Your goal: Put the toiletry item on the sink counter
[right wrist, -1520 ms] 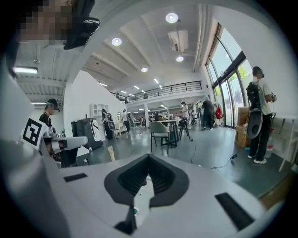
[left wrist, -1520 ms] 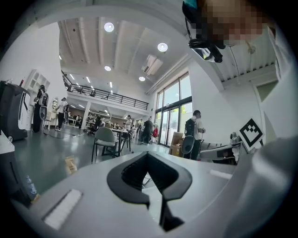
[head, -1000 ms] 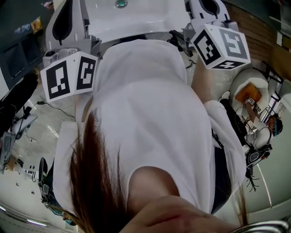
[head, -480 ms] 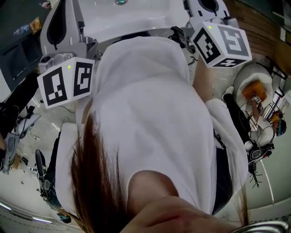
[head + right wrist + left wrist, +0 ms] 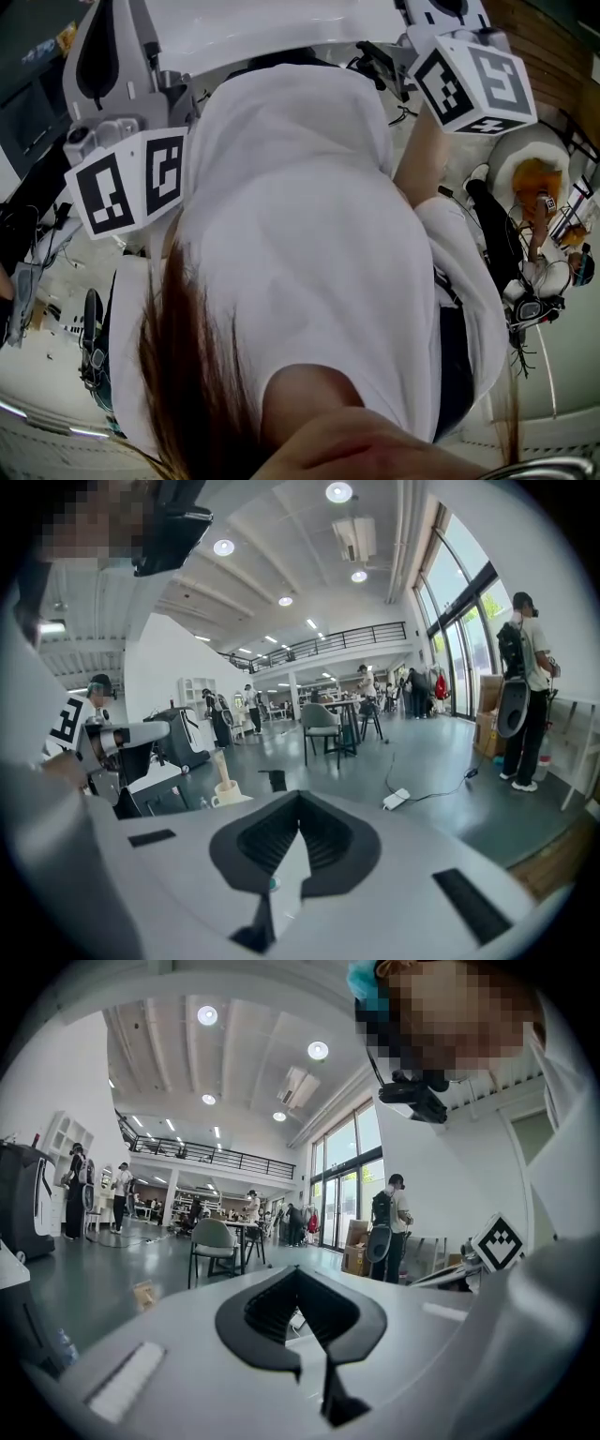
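Toiletry item: no view shows where it is. Sink: white, at the top edge of the head view, just beyond the person's white shirt. Right hand-held gripper: jaws slightly apart, nothing pressed between the pads. The gap shows a white surface with a small green dot. Left hand-held gripper: jaws closed together, empty, seam dark. Left marker cube: beside the shirt. Right marker cube: near the sink's right end. Both hand-held grippers face an open hall with a chair
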